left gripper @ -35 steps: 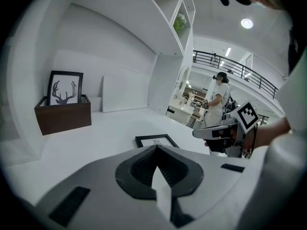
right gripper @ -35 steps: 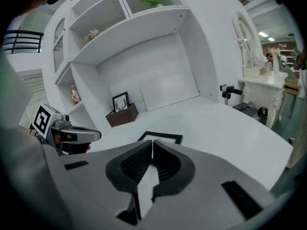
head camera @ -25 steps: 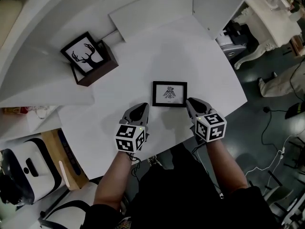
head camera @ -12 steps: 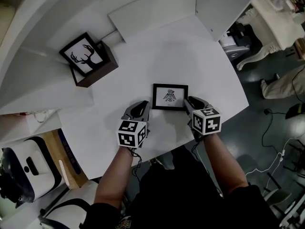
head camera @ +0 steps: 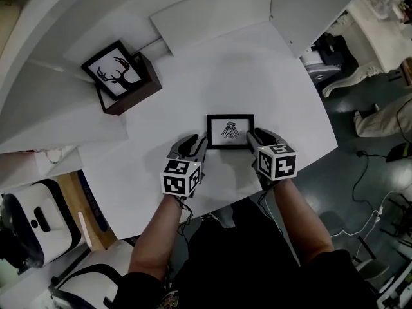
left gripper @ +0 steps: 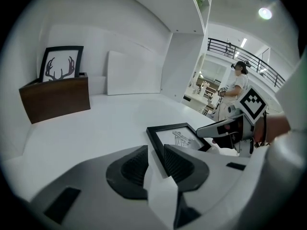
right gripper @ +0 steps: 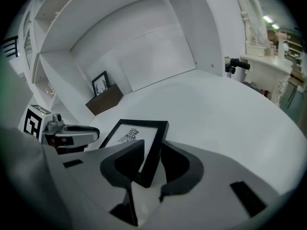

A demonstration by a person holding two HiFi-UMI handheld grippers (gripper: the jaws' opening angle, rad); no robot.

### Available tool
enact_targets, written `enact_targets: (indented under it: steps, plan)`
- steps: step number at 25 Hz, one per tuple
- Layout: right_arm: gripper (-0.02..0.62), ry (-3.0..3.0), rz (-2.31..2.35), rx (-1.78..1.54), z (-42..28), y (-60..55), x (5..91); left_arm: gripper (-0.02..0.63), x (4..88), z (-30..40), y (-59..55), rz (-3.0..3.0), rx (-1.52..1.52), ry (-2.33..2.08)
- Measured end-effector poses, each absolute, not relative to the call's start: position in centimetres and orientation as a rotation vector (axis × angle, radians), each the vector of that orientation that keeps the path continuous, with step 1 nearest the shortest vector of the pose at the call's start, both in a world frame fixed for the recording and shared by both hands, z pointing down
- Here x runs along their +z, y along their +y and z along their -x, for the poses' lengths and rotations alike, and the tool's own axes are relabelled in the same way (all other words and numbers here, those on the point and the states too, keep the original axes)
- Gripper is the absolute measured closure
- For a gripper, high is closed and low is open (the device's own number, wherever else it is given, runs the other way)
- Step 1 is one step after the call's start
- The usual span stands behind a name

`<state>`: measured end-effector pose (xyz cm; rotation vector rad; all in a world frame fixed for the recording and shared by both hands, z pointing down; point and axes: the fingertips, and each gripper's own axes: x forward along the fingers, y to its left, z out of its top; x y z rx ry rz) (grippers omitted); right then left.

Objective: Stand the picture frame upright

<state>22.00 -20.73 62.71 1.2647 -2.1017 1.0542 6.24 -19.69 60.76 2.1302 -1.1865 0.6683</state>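
1. Lying face up on the white table, near its front edge, is the picture frame: black border, a small dark drawing on the white sheet inside, not yet standing.
2. The left gripper sits at the frame's left side, and the left gripper view shows the frame's left edge running in between its two dark pads.
3. Those jaws have just been opening; they stand partly apart, with the frame's border in the gap and no squeeze on it.
4. Over on the other side, the right gripper is at the frame's right edge, angled down toward the table.
5. The right gripper view has the frame's near corner tucked between its pads; these jaws too have just been opening and stand apart, astride the border rather than clamped on it.
6. Both marker cubes face up at the head camera, one on each side of the frame.
7. Farther back on the left, a second frame with an antler print stands upright in a brown wooden box, well apart from the action.
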Motion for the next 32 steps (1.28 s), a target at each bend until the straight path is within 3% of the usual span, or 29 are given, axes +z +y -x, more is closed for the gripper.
enact_targets:
  steps: [32]
  plan:
    - [0.528, -2.066, -1.223, 1.410, -23.0, -21.8, 63.7, 0.470, 62.0, -8.8, -19.6, -1.994, 0.510, -1.074]
